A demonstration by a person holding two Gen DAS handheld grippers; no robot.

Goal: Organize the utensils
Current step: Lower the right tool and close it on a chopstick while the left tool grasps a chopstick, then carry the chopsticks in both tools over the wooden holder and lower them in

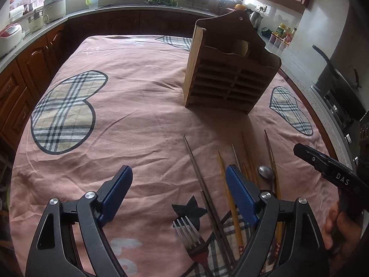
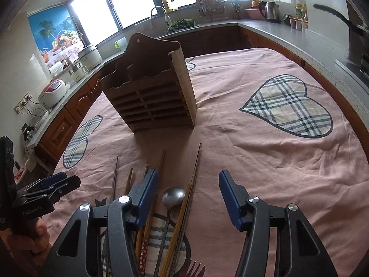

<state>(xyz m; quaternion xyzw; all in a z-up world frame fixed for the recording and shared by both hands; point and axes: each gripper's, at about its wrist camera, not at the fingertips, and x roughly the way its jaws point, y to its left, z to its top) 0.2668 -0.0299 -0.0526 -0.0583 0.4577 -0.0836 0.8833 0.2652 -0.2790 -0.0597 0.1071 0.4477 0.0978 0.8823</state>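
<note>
A wooden utensil holder (image 1: 227,69) with slatted front stands upright on the pink tablecloth; it also shows in the right wrist view (image 2: 152,90). Loose utensils lie in front of it: a fork (image 1: 190,237), metal chopsticks (image 1: 200,177), wooden chopsticks (image 1: 230,198) and a metal spoon (image 1: 265,172). The spoon (image 2: 173,195) and chopsticks (image 2: 194,177) also show in the right wrist view. My left gripper (image 1: 178,177) is open and empty above the pile's left side. My right gripper (image 2: 188,184) is open and empty above the spoon and chopsticks.
The tablecloth (image 1: 138,115) covers the table, with plaid hearts (image 2: 290,106). Kitchen counters (image 2: 288,32) surround it, carrying rice cookers (image 1: 10,35), a kettle (image 2: 268,11) and a sink. A pan (image 1: 341,87) sits on the stove at right. The right gripper's body (image 1: 332,173) shows in the left wrist view.
</note>
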